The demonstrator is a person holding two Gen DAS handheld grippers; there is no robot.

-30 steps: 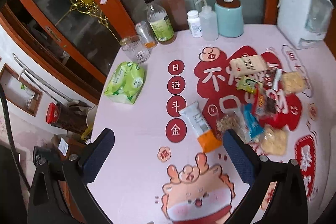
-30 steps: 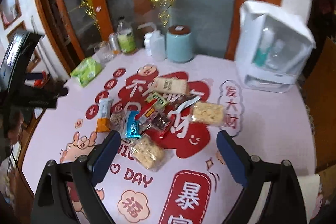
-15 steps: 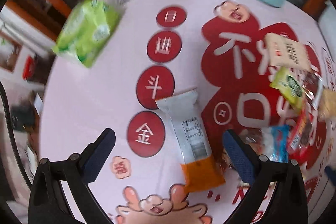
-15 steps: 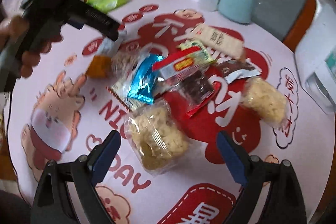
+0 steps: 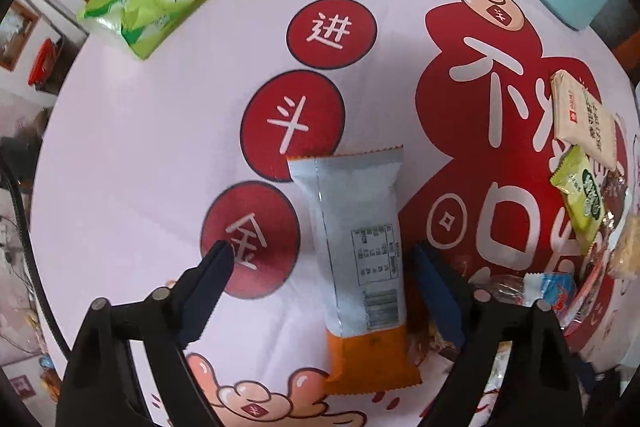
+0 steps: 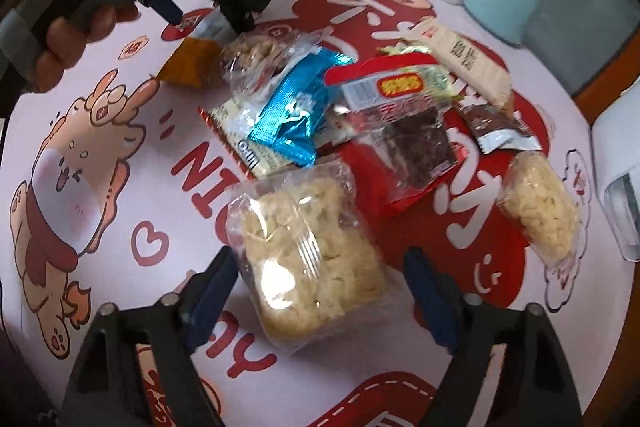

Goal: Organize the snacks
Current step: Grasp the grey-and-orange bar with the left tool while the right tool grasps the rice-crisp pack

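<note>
Snacks crowd the counter (image 5: 132, 147) middle. Left tongs (image 5: 320, 259), spread, straddle an orange-ended packet (image 5: 360, 259); right tongs (image 6: 320, 267), spread, straddle a rice cake (image 6: 312, 267). Slippery wrappers may squirt free.

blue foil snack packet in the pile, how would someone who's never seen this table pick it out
Start at the big red cloud print in the middle of the pink tablecloth, where the snack pile sits. On the pile's left side, just beyond the clear rice-crisp bag that lies between the right gripper's open fingers, lies the blue foil packet. It is the only shiny metallic blue wrapper there.
</note>
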